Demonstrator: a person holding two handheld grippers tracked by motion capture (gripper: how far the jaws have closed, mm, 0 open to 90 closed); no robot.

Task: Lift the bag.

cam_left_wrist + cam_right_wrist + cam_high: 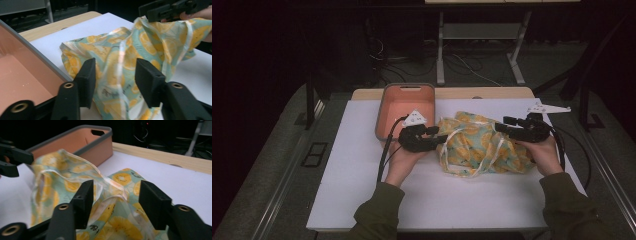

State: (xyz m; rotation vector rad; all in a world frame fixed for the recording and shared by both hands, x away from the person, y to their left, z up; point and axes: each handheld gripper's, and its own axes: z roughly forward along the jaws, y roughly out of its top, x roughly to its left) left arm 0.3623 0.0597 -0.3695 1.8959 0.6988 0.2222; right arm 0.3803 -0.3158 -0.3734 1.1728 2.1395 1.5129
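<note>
Left hand (404,159): comes in from the bottom of the high view, green sleeve to the wrist, holding the left claw (438,136) low over the counter (362,175), pointed right at the cloth's near-left edge.
Left claw state: jaws apart in the left gripper view (115,75), with cloth lying in the gap between them; no pinch visible.
Right hand (546,154): forearm enters from the bottom right; the hand wraps the right claw (502,126), which points left at the cloth's upper right edge.
Right claw state: jaws apart in the right gripper view (115,197), straddling a raised fold of cloth without closing on it.
Cloth (479,145): crumpled heap, pale green with yellow citrus-slice print and whitish tape trim, resting on the white sheet of the counter between the two claws, just right of the bin.
Bin (384,107): salmon-pink inside, grey rim, at the back of the counter, left of centre.
High view adds: both arms, the bin's full outline, the wooden counter edge beyond the white sheet.
Gripper views add: the print detail, the translucent trim loops, each view catching the opposite claw at the cloth's far side.
Hard to make out: small dark lettering on the cloth is unreadable; the floor and frames behind are dark.
</note>
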